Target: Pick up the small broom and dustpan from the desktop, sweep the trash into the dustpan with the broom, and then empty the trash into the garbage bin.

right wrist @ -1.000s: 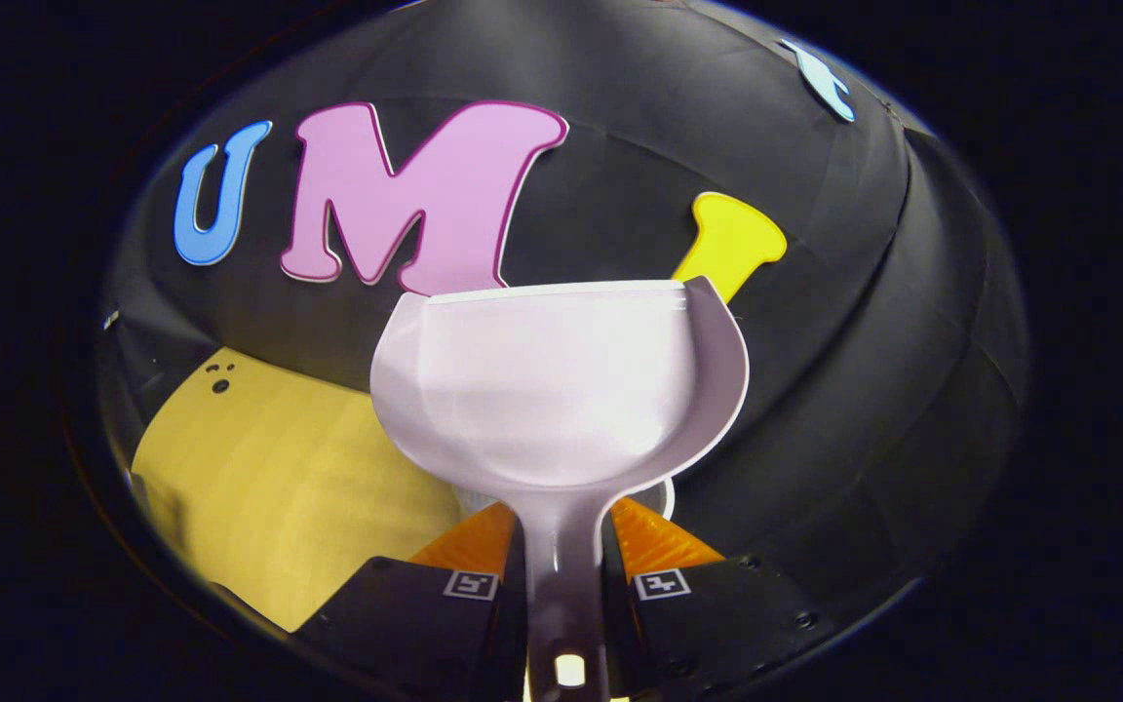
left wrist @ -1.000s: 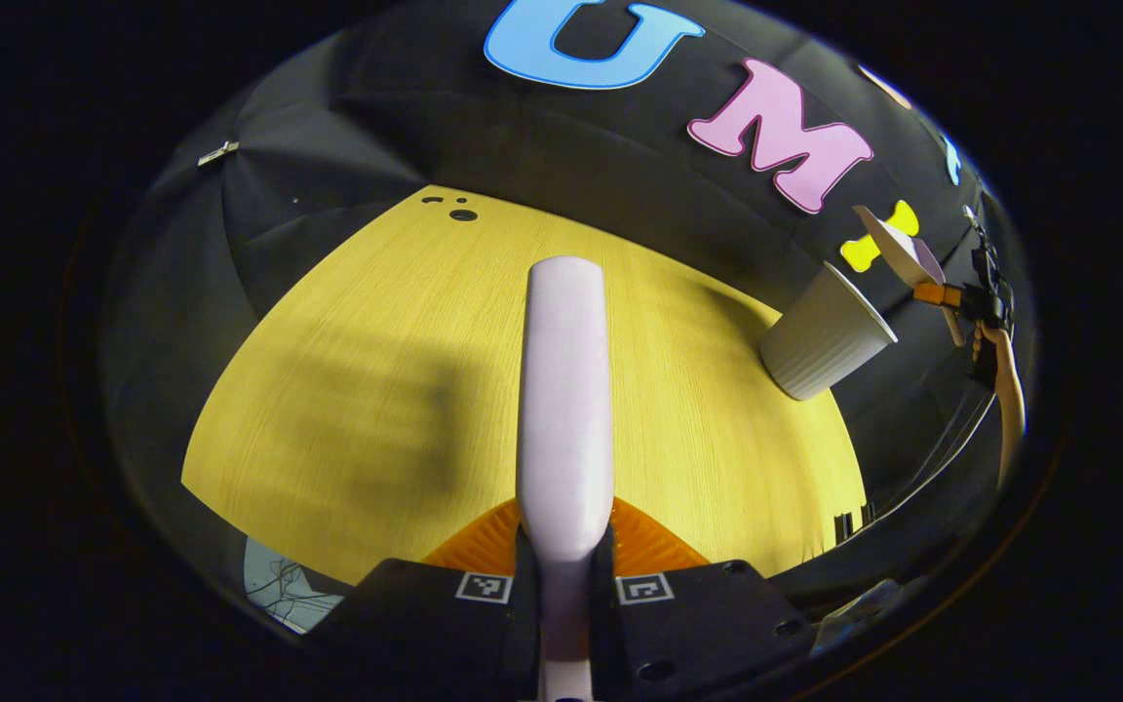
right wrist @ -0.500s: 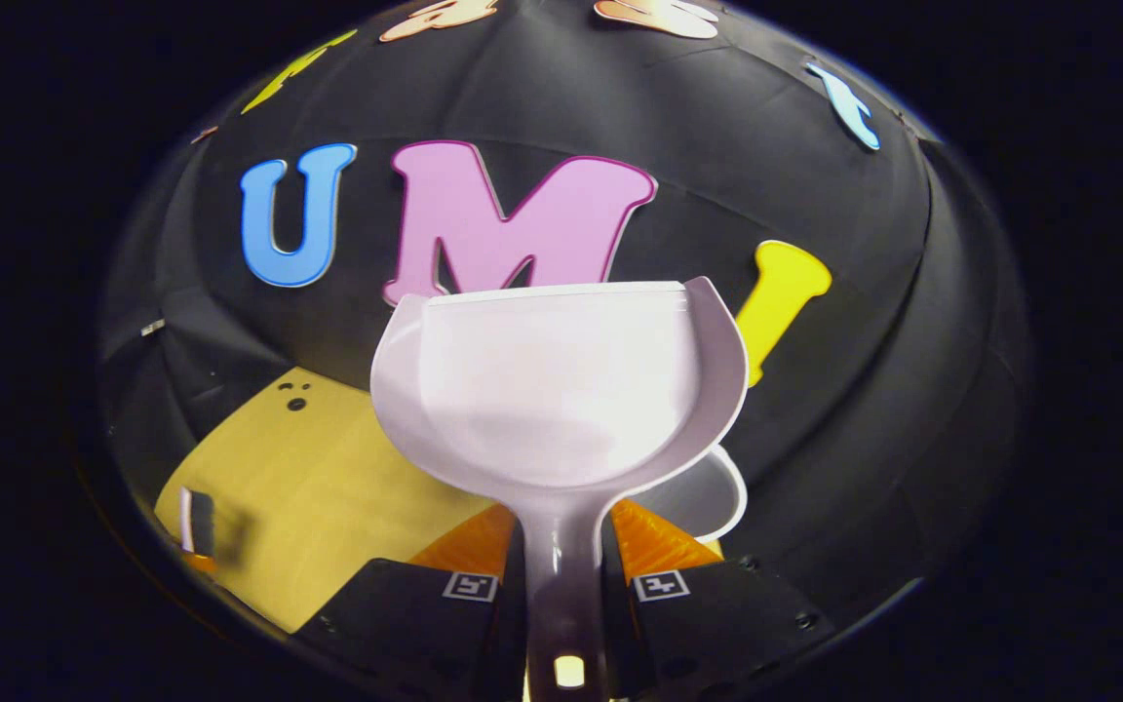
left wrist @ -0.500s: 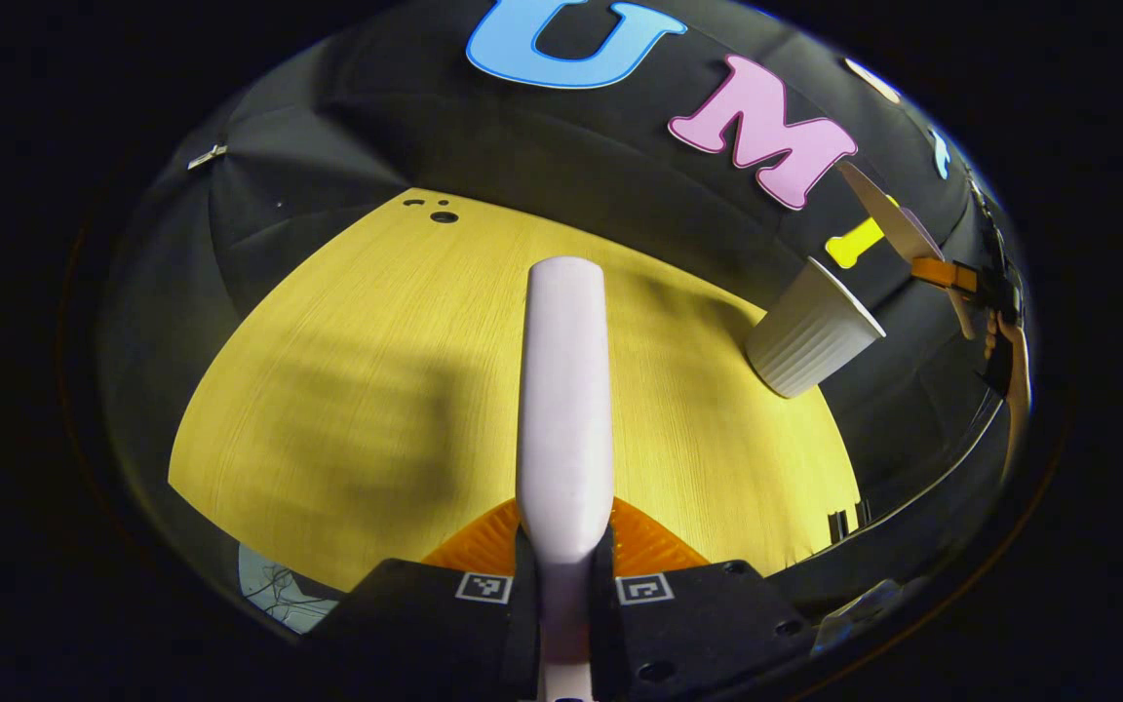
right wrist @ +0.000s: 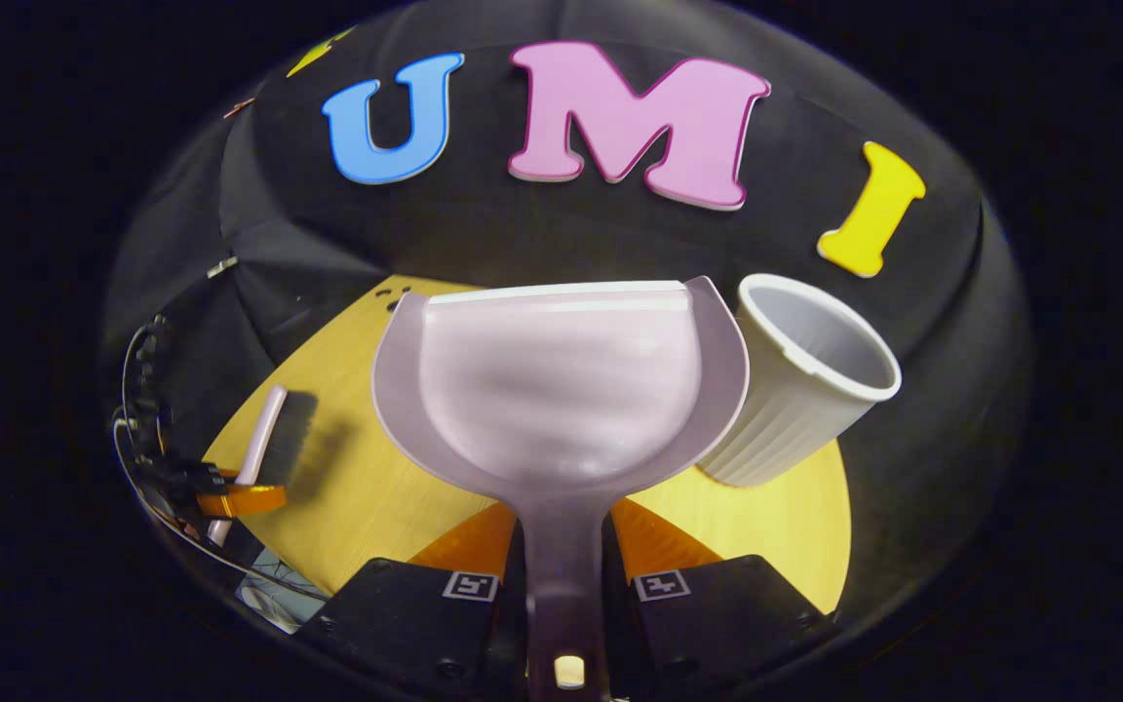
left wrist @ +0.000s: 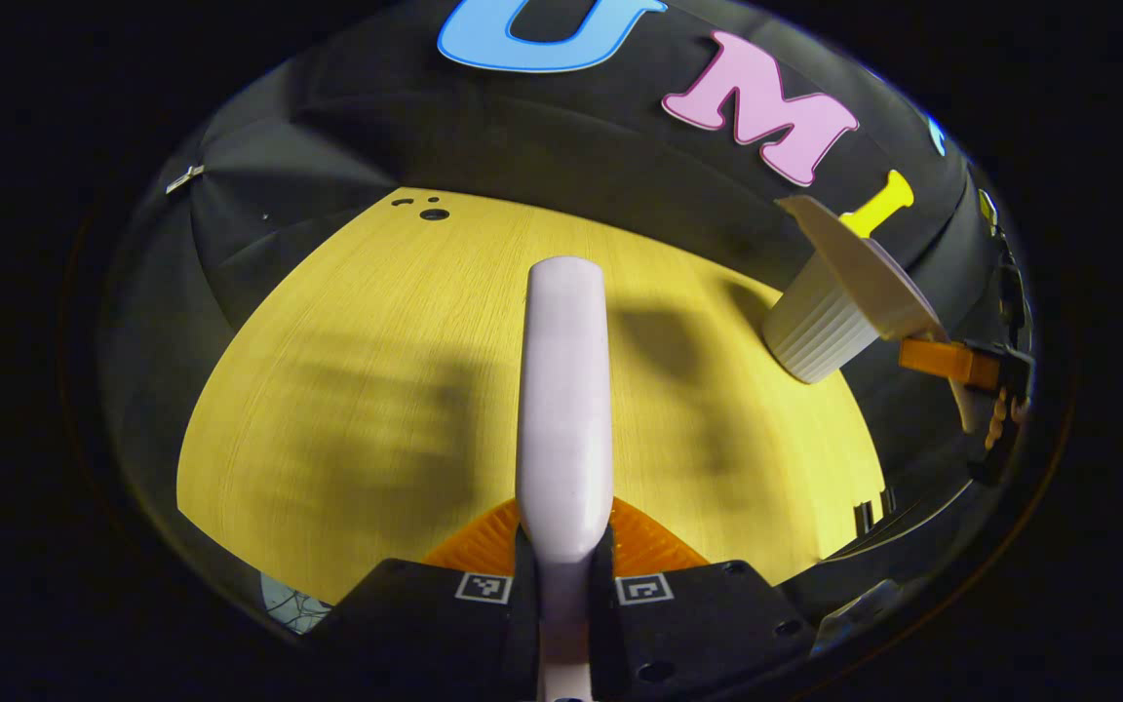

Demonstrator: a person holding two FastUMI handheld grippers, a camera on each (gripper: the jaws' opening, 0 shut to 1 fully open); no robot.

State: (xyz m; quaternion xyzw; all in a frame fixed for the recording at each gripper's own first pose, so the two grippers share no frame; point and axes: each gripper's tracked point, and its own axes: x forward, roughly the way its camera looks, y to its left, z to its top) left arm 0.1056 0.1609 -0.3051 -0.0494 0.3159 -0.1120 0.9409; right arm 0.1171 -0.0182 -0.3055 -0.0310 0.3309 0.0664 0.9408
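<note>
Left gripper view: the broom [left wrist: 563, 390] is clamped between the left gripper [left wrist: 563, 556] fingers above the yellow desktop [left wrist: 376, 370]. The dustpan [right wrist: 561, 380] is gripped by the right gripper [right wrist: 566, 575], just left of the garbage bin [right wrist: 795, 390].

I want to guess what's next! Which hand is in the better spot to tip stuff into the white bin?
Right, probably. The right gripper is shut on the dustpan, whose rim sits just beside the bin. The left gripper holds the broom farther off over the table.
</note>
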